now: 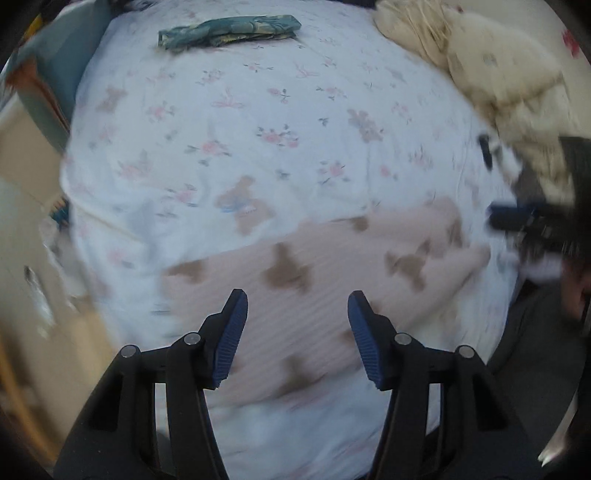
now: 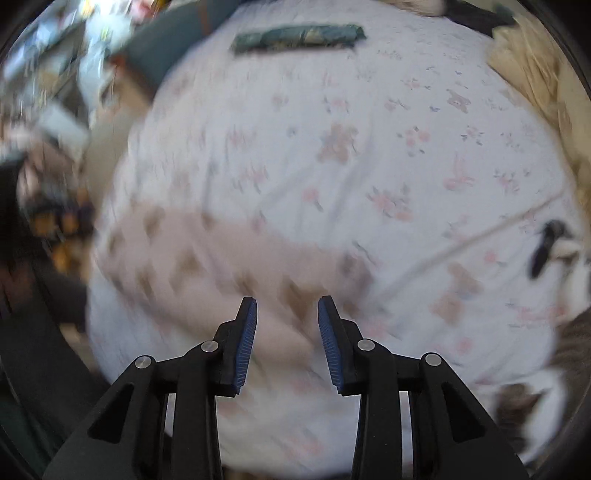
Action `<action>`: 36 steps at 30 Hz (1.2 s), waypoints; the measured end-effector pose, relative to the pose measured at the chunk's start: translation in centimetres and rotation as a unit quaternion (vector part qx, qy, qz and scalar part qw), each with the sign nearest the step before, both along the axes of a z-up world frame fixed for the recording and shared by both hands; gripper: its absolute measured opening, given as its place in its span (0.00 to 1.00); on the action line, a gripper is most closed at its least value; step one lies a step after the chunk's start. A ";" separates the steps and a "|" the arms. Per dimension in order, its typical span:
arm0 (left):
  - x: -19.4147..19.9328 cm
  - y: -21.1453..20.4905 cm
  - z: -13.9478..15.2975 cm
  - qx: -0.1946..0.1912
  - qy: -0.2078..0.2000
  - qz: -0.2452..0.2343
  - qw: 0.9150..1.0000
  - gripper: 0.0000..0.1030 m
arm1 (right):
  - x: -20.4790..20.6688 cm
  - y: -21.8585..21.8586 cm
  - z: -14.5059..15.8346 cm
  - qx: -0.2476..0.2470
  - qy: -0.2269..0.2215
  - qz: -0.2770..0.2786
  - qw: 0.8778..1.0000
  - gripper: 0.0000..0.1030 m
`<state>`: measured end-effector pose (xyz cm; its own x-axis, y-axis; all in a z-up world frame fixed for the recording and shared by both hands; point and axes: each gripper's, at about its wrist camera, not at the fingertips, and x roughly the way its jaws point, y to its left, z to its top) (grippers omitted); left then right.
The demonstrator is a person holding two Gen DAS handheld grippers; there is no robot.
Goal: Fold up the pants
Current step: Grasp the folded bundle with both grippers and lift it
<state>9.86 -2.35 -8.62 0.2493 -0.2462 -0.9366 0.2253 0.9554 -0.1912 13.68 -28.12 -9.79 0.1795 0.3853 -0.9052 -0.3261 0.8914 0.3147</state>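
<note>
Nearest in the left wrist view, the left gripper (image 1: pixel 297 301), black with ribbed blue pads, has its jaws spread wide apart with nothing between them. Directly beyond and beneath the jaws lie the pale pink ribbed pants with brown bear shapes (image 1: pixel 325 280), spread flat as a band across the near part of the bed; the cloth fills the gap between the jaws and runs out to the right past them, though whether the tips touch it cannot be told. In the right wrist view, the right gripper (image 2: pixel 287 301), of the same black and blue build, has its jaws parted more narrowly, also holding nothing. The same pants (image 2: pixel 207 258) lie just beyond these jaws and stretch away to the left, with their right end near the jaw tips; the view is blurred, so contact is unclear. Under the pants is the bed's white sheet printed with pink flowers and teddy bears (image 1: pixel 258 122), which fills most of both views. A grey and white furry animal, probably a cat (image 2: pixel 554 369), sits at the right edge of the right wrist view. At the far side of the bed lies a long folded teal patterned cloth (image 1: pixel 229 33), well apart from the pants. A rumpled cream blanket (image 1: pixel 491 66) is heaped at the far right.
</note>
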 end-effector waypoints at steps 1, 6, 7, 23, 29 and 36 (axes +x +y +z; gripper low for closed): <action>-0.1 -0.8 -1.1 0.004 0.003 -0.002 1.000 0.51 | 0.0 1.0 -1.0 0.010 0.014 -0.002 1.000 0.36; -2.1 -2.5 -6.4 0.081 0.065 -0.044 0.994 0.51 | -1.9 4.0 -7.8 -0.102 0.075 0.060 0.990 0.32; -2.4 -1.6 -7.0 0.099 0.080 -0.036 0.991 0.51 | -2.1 3.7 -8.6 -0.139 0.081 0.063 0.985 0.31; 1.2 7.3 -7.0 0.009 0.045 0.226 0.973 0.86 | 2.2 -6.8 -8.2 0.062 0.109 -0.242 0.962 0.87; 1.2 4.8 -7.7 0.004 0.037 0.171 0.985 0.79 | 2.0 -2.8 -11.2 0.030 0.150 -0.182 0.971 0.87; 0.6 2.2 -8.0 -0.002 0.038 0.107 0.993 0.12 | 0.4 1.4 -10.5 0.000 0.109 -0.096 0.989 0.64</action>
